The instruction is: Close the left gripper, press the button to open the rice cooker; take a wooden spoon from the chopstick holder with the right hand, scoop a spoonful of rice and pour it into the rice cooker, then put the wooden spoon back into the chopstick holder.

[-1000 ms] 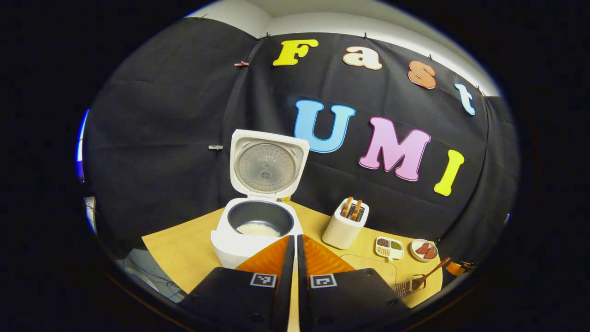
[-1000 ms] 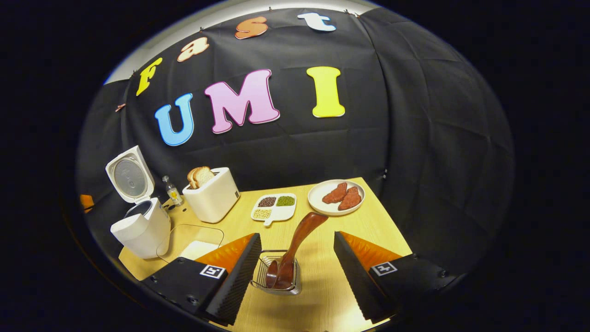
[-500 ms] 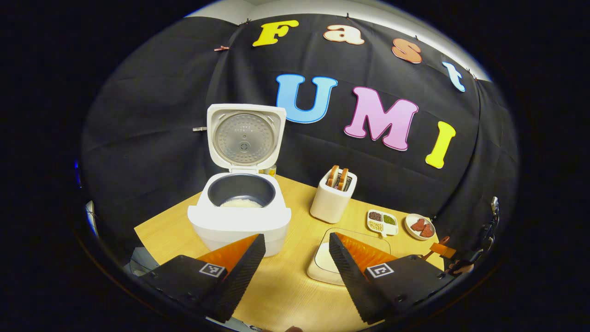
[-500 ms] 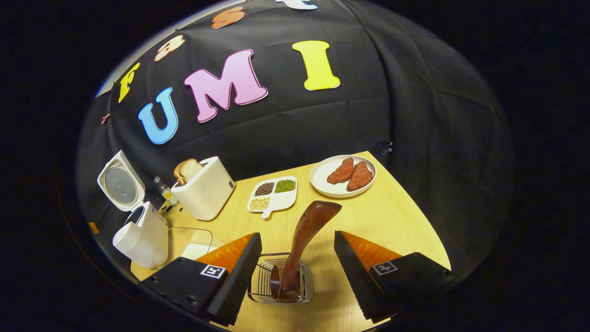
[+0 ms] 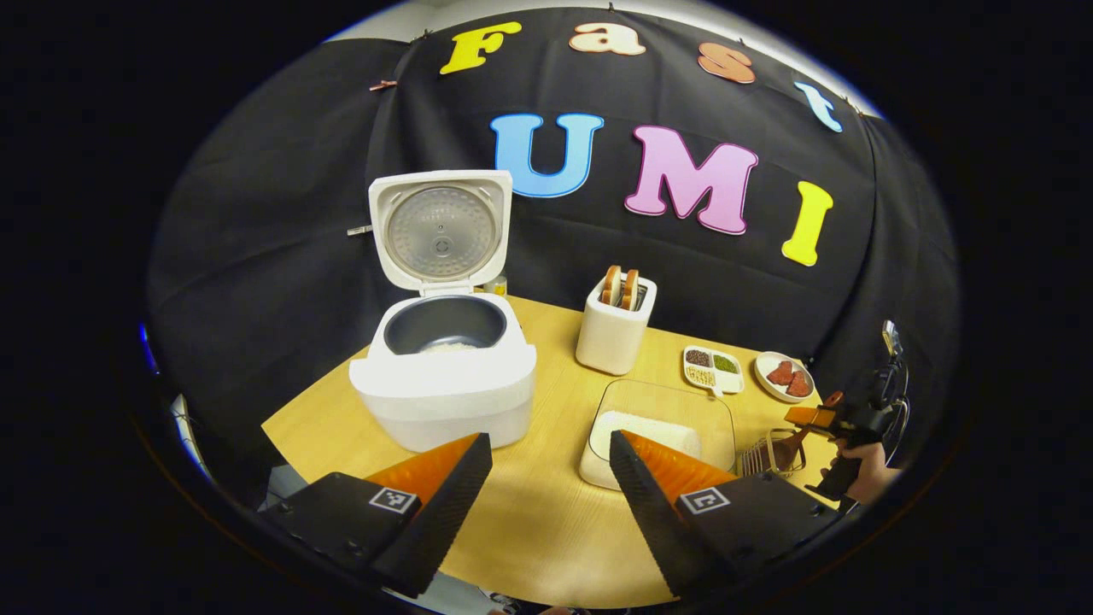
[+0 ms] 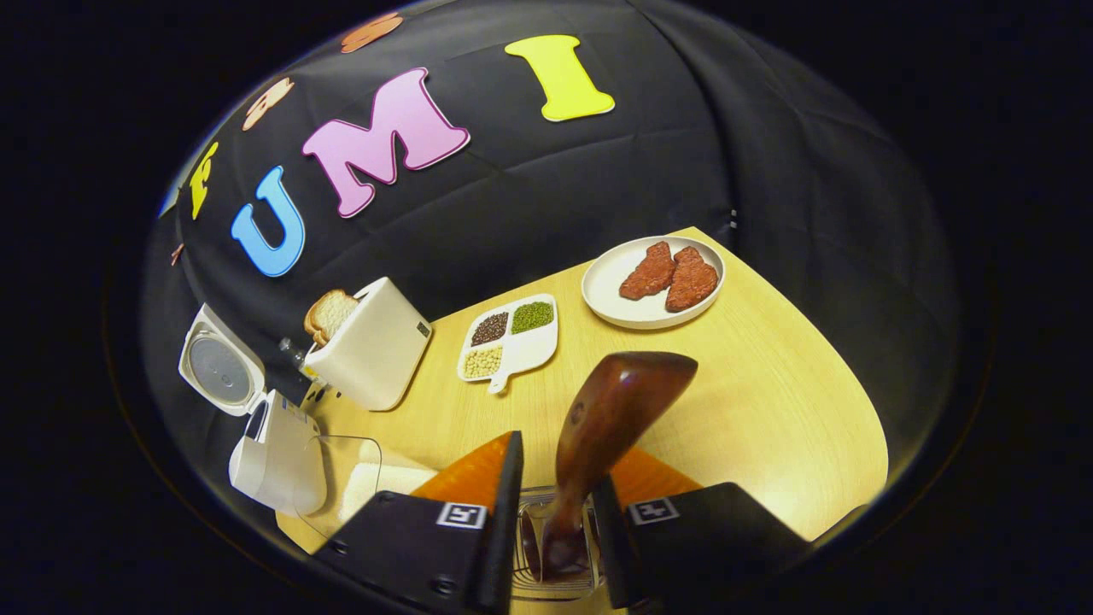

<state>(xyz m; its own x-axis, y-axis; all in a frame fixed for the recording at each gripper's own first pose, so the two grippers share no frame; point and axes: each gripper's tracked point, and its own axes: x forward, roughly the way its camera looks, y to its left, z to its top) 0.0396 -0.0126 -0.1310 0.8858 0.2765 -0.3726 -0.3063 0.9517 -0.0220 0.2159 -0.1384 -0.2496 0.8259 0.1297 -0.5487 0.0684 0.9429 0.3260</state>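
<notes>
**Right fingers narrow around the spoon handle; left stands open before the cooker**

In the right gripper view, the right hand-held gripper [image 6: 551,512] has its fingers drawn in close on either side of the wooden spoon [image 6: 610,418], whose handle rises between them. The spoon's lower end and most of the wire chopstick holder [image 6: 551,568] are hidden behind the fingers, so actual contact with the handle cannot be made out. Half a second ago these fingers stood wide apart around the holder; the gap is now much narrower and the spoon looms larger.

In the left gripper view, the left hand-held gripper [image 5: 551,483] is spread open, holding nothing, above the counter [image 5: 529,521]. A second ago its fingers were pressed together close to the rice cooker [image 5: 444,376]; now it sits farther back. Just beyond it stands the cooker, lid upright, a little rice in the pot. To the cooker's right lies the clear rice container [image 5: 662,427], partly covered by a finger. Farther right of the cooker, the other gripper and a hand [image 5: 867,474] are cut off at the rim.
</notes>
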